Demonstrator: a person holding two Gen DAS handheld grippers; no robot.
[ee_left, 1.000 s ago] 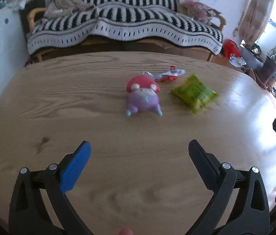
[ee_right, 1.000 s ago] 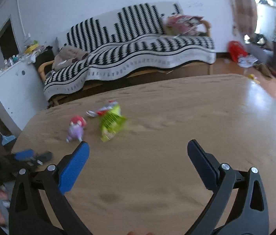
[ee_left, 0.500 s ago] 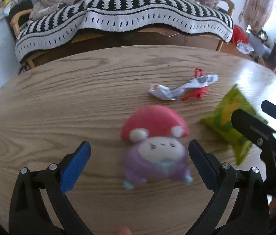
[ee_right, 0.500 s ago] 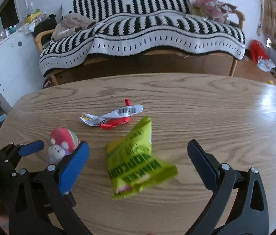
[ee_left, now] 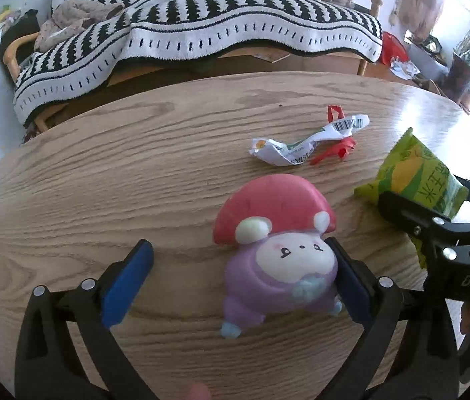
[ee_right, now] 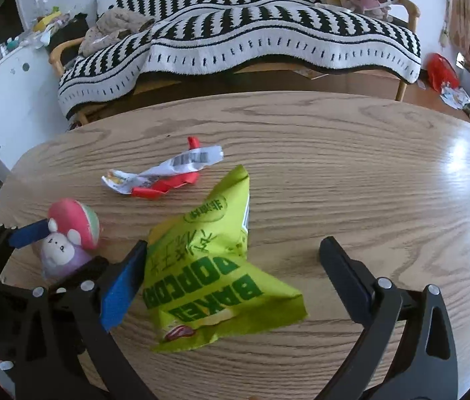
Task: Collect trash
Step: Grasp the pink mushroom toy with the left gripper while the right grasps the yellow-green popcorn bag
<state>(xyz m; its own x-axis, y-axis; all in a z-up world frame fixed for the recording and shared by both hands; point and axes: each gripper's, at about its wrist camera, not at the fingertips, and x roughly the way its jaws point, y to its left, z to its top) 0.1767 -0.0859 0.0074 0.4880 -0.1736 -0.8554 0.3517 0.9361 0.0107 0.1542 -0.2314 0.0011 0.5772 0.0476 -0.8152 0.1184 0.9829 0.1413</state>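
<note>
A purple plush toy with a red cap (ee_left: 278,253) lies on the round wooden table (ee_left: 101,180). My left gripper (ee_left: 238,280) is open around it, its right finger against the toy's side, its left finger apart. A green popcorn bag (ee_right: 211,266) lies between the open fingers of my right gripper (ee_right: 231,276), touching the left finger. The bag (ee_left: 415,180) and the right gripper's fingers show in the left wrist view. A crumpled white and red wrapper (ee_left: 311,140) lies farther back; it also shows in the right wrist view (ee_right: 168,173). The toy (ee_right: 68,233) and the left gripper show there too.
Behind the table stands a bench under a black and white striped blanket (ee_right: 268,33). A white cabinet (ee_right: 4,90) stands at the left. Red bags and clutter (ee_right: 441,70) lie on the floor at the right.
Both grippers have moved forward over the table. The left one now straddles the plush toy, the right one straddles the green bag. Both stay open.
</note>
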